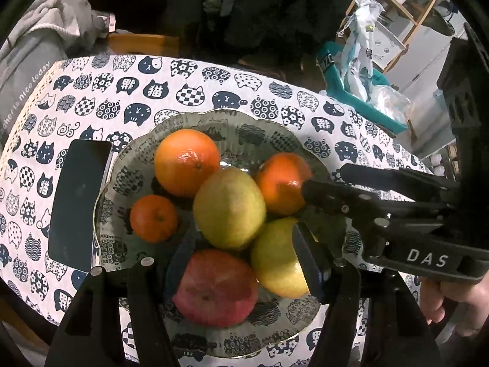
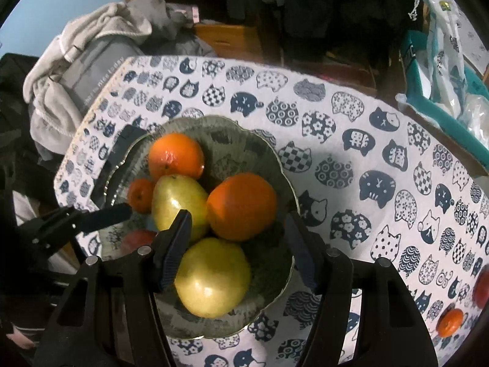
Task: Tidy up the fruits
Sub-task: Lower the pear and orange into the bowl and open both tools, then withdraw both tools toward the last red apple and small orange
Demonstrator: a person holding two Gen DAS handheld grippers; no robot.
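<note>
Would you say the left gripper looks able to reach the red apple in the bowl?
Probably yes: the left gripper hangs open over the red apple, whose top is uncovered, though the yellow fruit beside it crowds one finger.

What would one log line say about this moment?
bowl: six fruits | left gripper: open, above red apple | right gripper: open, above yellow fruit | held: nothing

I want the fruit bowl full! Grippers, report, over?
Left gripper open above red apple. Right gripper open around yellow fruit in glass bowl. Mandarin out on tablecloth. Nothing blocking.
</note>
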